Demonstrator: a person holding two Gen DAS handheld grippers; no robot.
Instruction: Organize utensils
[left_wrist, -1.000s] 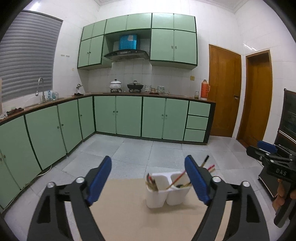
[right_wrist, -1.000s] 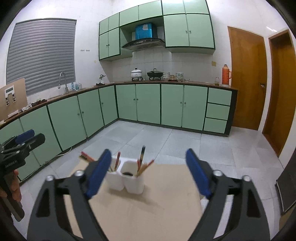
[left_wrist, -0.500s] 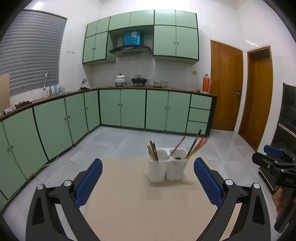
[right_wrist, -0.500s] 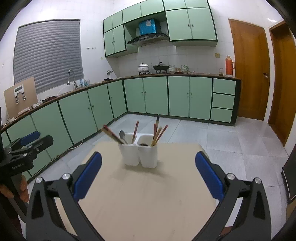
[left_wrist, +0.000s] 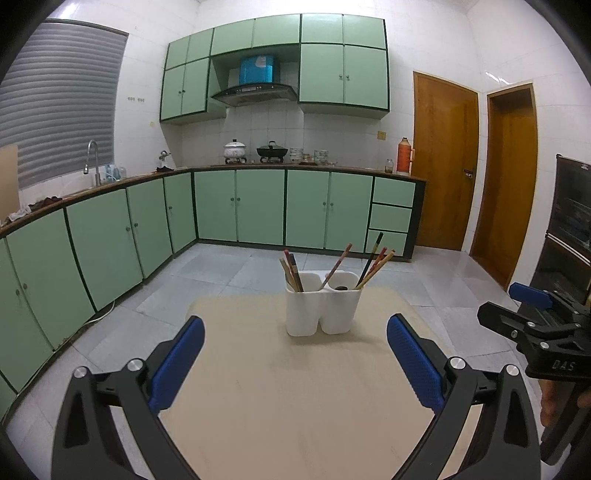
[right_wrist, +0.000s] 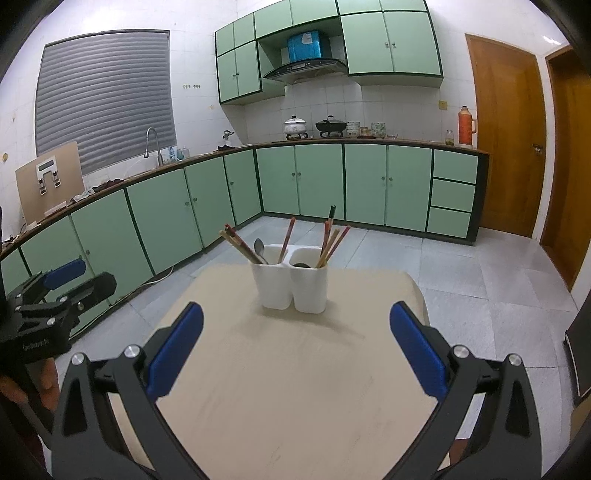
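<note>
From the left wrist view, the left gripper (left_wrist: 295, 354) gapes wide with nothing in it; the white holder (left_wrist: 322, 308), with two cups, stands upright ahead, slightly right, on the table (left_wrist: 280, 406). From the right wrist view, the right gripper (right_wrist: 295, 347) is equally spread and unloaded, the holder (right_wrist: 290, 282) dead ahead; roughly nine chopsticks (right_wrist: 334, 242) lean outward, one spoon (right_wrist: 259, 248). Neither looks nearer.

— Lit how?
— Dimly and evenly from overhead; soft shadow cast beside the white utensil holder (right_wrist: 290, 282) on the beige table (right_wrist: 295, 369).
— Glare anywhere?
— Faint sheen on the floor tiles (left_wrist: 454, 273).
— Sharpness?
— Crisp centrally; heavily bowed at the edges, corners blacked out by fisheye vignette.
</note>
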